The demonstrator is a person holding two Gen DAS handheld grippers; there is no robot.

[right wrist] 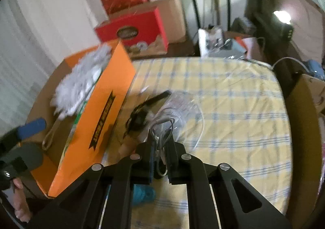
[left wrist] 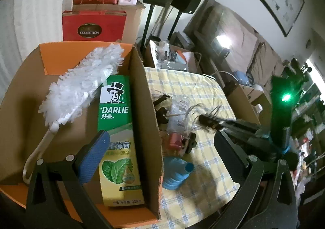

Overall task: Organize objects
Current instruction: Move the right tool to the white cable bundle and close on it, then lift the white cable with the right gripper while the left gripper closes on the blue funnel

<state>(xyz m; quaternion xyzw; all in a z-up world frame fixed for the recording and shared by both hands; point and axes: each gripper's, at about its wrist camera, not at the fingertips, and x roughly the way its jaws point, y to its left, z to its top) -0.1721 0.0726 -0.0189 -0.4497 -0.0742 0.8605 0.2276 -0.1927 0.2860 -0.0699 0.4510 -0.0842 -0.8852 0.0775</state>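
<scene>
**Cable pinched, box lies to the left**

The right gripper (right wrist: 160,147) is clenched on a coiled white cable (right wrist: 162,127) above the checked tablecloth (right wrist: 233,97). The orange cardboard box (right wrist: 101,111) sits just left (the likely destination). The left gripper (left wrist: 160,147) hangs released over it.

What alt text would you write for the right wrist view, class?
The right tongs are shut on a looped white cable above a yellow checked tablecloth. To the left stands an orange box holding a white duster; red boxes sit behind.
</scene>
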